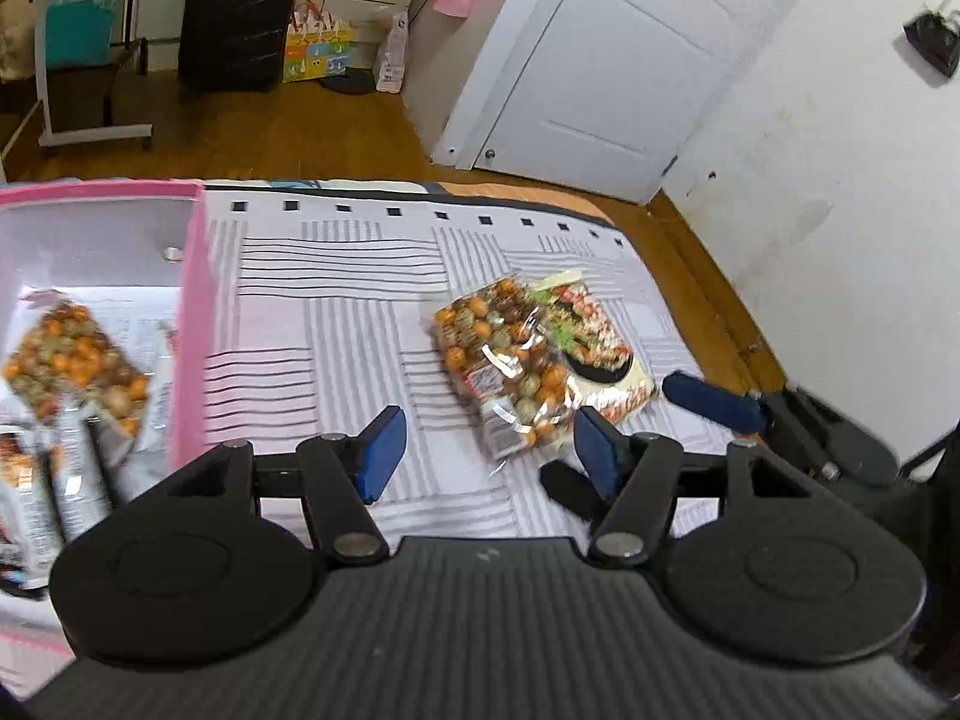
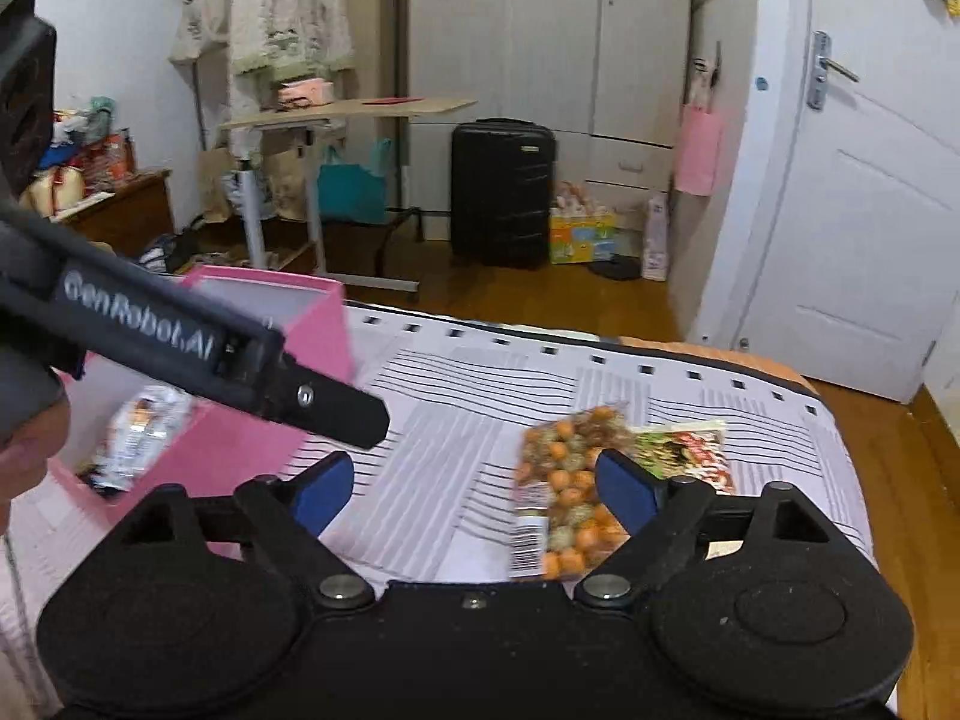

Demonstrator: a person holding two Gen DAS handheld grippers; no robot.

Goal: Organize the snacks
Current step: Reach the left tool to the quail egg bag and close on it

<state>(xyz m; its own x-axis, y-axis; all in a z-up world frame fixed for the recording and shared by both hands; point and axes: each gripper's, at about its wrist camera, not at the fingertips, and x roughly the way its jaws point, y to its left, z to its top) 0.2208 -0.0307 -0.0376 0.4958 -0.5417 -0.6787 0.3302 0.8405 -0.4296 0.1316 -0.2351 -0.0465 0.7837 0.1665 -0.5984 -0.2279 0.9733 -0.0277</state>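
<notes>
A clear bag of orange and green coated nuts [image 1: 504, 372] lies on the striped bedspread, overlapping a flat snack pack with red and green print [image 1: 600, 348]. My left gripper [image 1: 486, 450] is open and empty just in front of the nut bag. The pink box [image 1: 192, 324] at the left holds another nut bag [image 1: 72, 366] and several silver snack packs. My right gripper [image 2: 474, 486] is open and empty, hovering near the nut bag [image 2: 564, 492]; the printed pack [image 2: 690, 450] lies behind it. The right gripper's blue fingers [image 1: 714, 402] show at the right in the left wrist view.
The left gripper's black body [image 2: 180, 336] crosses the right wrist view over the pink box [image 2: 312, 348]. The bed edge [image 1: 540, 198] drops to a wooden floor. A black suitcase [image 2: 504, 192], a rolling table [image 2: 348, 114] and a white door [image 2: 852, 216] stand beyond.
</notes>
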